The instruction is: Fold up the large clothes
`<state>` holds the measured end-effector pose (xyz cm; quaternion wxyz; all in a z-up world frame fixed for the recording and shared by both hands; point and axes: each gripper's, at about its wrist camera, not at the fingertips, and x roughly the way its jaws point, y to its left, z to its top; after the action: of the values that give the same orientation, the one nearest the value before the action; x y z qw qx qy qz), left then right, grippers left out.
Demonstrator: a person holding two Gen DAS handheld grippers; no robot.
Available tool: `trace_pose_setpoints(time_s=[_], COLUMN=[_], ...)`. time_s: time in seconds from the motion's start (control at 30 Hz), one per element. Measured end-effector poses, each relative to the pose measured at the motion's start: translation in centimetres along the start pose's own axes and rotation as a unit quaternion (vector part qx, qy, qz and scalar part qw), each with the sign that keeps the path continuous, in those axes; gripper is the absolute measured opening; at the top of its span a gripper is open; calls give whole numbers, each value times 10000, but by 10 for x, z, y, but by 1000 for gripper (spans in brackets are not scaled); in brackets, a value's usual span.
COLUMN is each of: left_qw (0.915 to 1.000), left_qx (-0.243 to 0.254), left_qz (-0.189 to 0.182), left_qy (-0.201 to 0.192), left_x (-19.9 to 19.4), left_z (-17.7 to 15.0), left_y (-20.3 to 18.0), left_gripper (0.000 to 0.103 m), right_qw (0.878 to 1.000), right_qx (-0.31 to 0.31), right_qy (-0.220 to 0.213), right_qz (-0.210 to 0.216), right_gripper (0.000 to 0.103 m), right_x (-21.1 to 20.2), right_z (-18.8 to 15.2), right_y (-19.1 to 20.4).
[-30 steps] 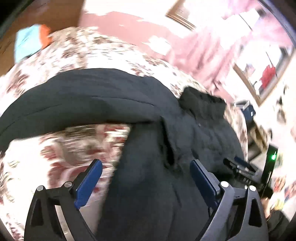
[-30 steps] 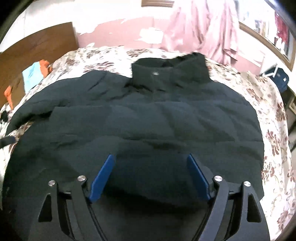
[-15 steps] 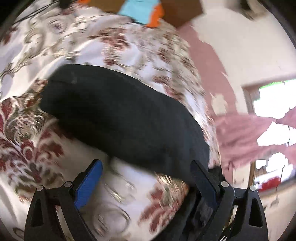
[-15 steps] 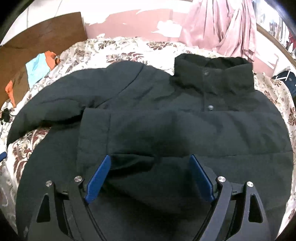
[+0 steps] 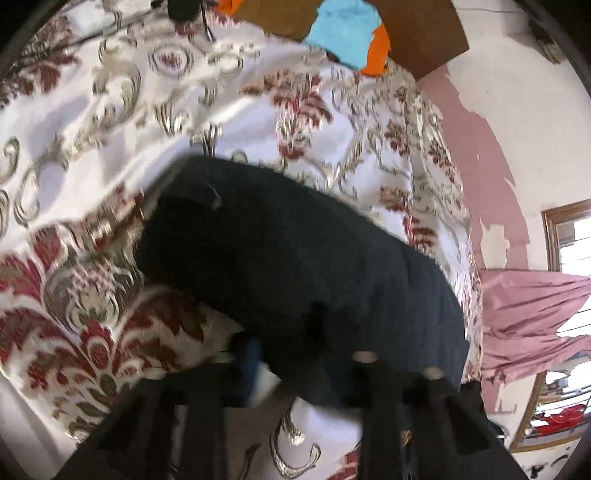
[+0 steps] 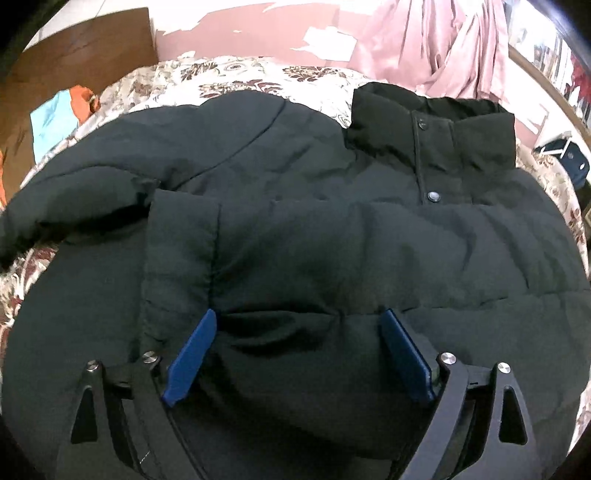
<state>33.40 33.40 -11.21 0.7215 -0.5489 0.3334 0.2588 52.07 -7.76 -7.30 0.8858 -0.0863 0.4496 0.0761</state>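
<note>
One black puffer jacket [image 6: 332, 240] lies spread front-up on the floral bedspread [image 5: 110, 122], and my left gripper [image 5: 295, 354] is closing on its outstretched sleeve [image 5: 280, 258], though blur hides whether the pads bite yet. I'd want a full pinch before carrying it across the chest. My right gripper [image 6: 299, 354] hovers over the hem with jaws opening, grasping nothing; beyond, blue-and-orange clothes [image 5: 351, 33] and pink curtains [image 6: 443, 40] stay clear.
</note>
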Motion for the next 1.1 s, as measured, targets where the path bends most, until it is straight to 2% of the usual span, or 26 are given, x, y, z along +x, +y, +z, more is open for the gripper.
trace_pose_setpoints(time_s=[0.03, 0.2, 0.33, 0.4, 0.43, 0.47, 0.57, 0.67, 0.7, 0.73, 0.77, 0.8, 0.87, 0.9, 1.0, 1.1], left_qw=[9999, 9979, 9860, 9734, 9634, 9572, 9258, 8982, 8855, 8757, 8619, 8532, 8294, 8202, 8036, 7930], left_qx=[3, 186, 1010, 1577, 1944, 2140, 2946, 3521, 3763, 3950, 4221, 4390, 4818, 4989, 5303, 5519], left_qz=[-80, -346, -520, -555, -590, -622, -912, -1225, -1357, -1459, -1583, -1637, -1781, -1851, -2019, -2229], left_qy=[-92, -522, -1217, -1565, -1751, -1848, -2185, -2330, -2364, -2363, -2321, -2291, -2196, -2100, -1793, -1297], left_x=[-4, -29, -63, -79, -90, -96, -122, -142, -149, -153, -158, -160, -161, -160, -153, -137], left_z=[2, 6, 1, -7, -13, -18, -42, -69, -81, -91, -106, -116, -146, -159, -191, -223], left_y=[1, -4, -36, -61, -79, -90, -136, -172, -186, -197, -211, -220, -239, -246, -260, -266], left_gripper=[11, 6, 6, 6, 6, 6, 5, 5, 5, 5, 5, 5, 5, 5, 5, 5], right_qw=[10000, 9998, 9991, 9987, 9987, 9987, 9986, 9985, 9983, 9980, 9975, 9971, 9967, 9965, 9953, 9936], right_qx=[38, -137, -201, -166, -155, -157, -114, 94, 195, 270, 385, 462, 535, 549, 641, 817], right_qy=[-22, -133, -359, -440, -464, -474, -516, -537, -556, -570, -588, -595, -557, -509, -470, -518], right_qz=[80, 80, 118, 171, 166, 137, 27, -28, -35, -39, -55, -88, -243, -367, -551, -579], right_gripper=[88, 88, 88, 88, 88, 88, 88, 88, 88, 88, 88, 88, 88, 88, 88, 88], right_x=[-3, -24, -54, -66, -71, -75, -84, -91, -94, -95, -97, -98, -99, -98, -100, -104], right_z=[-1, -7, -10, -9, -9, -9, -12, -18, -20, -22, -26, -29, -34, -36, -44, -52], right_y=[-3, -15, -32, -42, -49, -54, -70, -93, -103, -110, -122, -130, -142, -150, -168, -190])
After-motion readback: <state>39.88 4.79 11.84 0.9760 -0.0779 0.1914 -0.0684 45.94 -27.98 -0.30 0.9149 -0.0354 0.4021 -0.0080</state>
